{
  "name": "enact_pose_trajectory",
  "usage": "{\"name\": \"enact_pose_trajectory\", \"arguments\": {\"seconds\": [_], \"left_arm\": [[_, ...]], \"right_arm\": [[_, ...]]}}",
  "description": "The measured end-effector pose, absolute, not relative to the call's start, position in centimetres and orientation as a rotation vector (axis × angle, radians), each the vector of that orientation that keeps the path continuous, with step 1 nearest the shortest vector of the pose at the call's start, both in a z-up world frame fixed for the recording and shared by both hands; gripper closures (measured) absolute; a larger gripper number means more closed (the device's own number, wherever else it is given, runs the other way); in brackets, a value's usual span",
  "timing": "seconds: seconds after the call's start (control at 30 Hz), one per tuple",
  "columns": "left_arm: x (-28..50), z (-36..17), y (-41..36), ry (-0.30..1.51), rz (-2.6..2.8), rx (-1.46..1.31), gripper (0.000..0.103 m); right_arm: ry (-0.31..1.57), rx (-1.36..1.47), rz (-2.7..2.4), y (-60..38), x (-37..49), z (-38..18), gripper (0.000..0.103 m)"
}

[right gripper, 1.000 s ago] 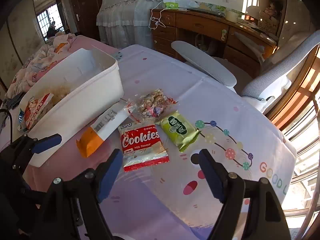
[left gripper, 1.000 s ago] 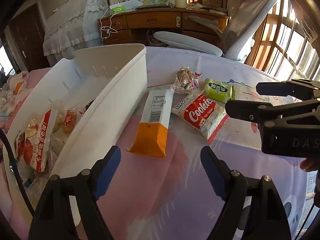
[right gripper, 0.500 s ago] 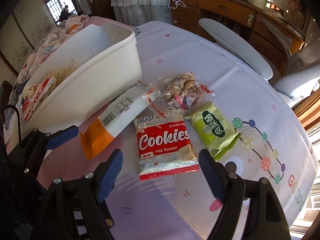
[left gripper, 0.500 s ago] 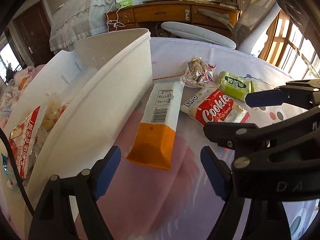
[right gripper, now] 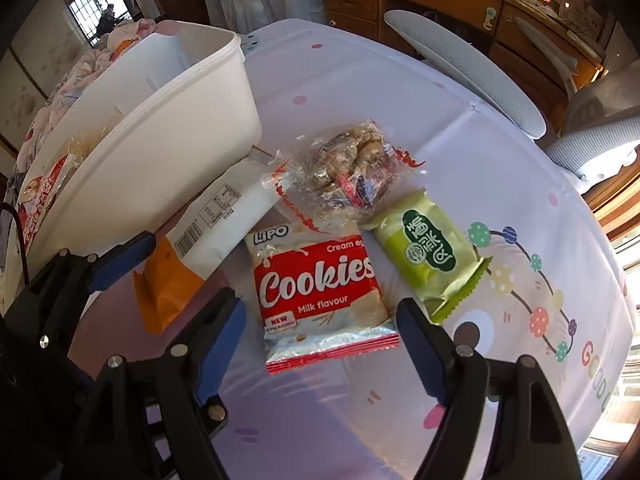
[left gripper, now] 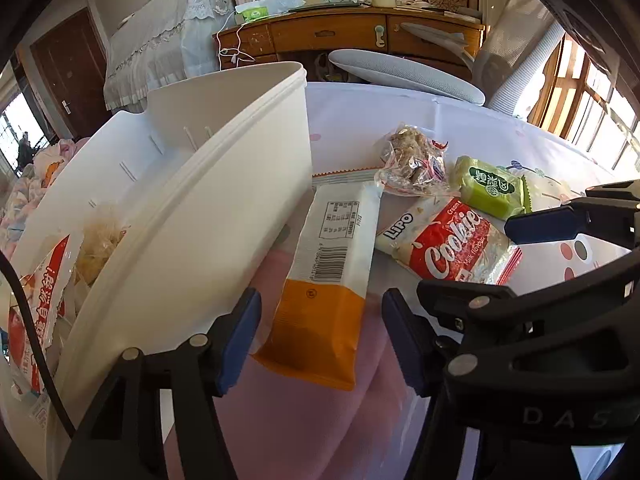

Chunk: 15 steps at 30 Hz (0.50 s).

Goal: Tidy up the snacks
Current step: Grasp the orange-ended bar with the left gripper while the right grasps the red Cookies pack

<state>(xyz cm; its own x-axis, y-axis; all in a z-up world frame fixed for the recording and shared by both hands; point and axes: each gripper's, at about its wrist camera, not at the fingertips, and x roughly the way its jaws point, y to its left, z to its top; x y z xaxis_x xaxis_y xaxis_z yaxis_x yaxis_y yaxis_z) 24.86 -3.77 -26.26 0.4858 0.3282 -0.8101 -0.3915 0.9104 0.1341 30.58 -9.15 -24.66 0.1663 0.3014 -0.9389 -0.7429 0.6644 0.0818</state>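
Observation:
My left gripper hangs low over the orange end of a long white and orange packet, which lies between its closing jaws; the pads stand just off the packet's sides. Beside it, my right gripper is open astride the near edge of a red Cookies packet. A green packet and a clear bag of brown sweets lie just beyond. The white bin stands left of the long packet, with a red and white packet inside.
The patterned tablecloth runs on to the table's far and right edges. A grey office chair stands against the far edge, with a wooden desk behind it. The right gripper's fingers reach in close beside my left gripper.
Both grippers have come down and closer to the packets. The left jaws have narrowed around the orange end of the long packet. The right jaws keep about the same width.

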Motion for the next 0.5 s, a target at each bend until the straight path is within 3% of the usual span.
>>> {"name": "enact_pose_trajectory", "arguments": {"seconds": [0.1,0.27,0.5], "left_arm": [[24.82,-26.1,-3.56,0.967,0.442,-0.073,0.057],[24.67,-26.09,-3.52,0.969,0.434,-0.074,0.06],[24.12,-25.92,-3.74,0.981,0.412,-0.09,0.064]], "right_arm": [[1.197,-0.435,0.769,-9.15,30.92,-24.76,0.03],[1.193,-0.444,0.765,-9.1,31.23,-24.88,0.033],[1.191,-0.449,0.745,-9.35,31.41,-24.79,0.046]]}}
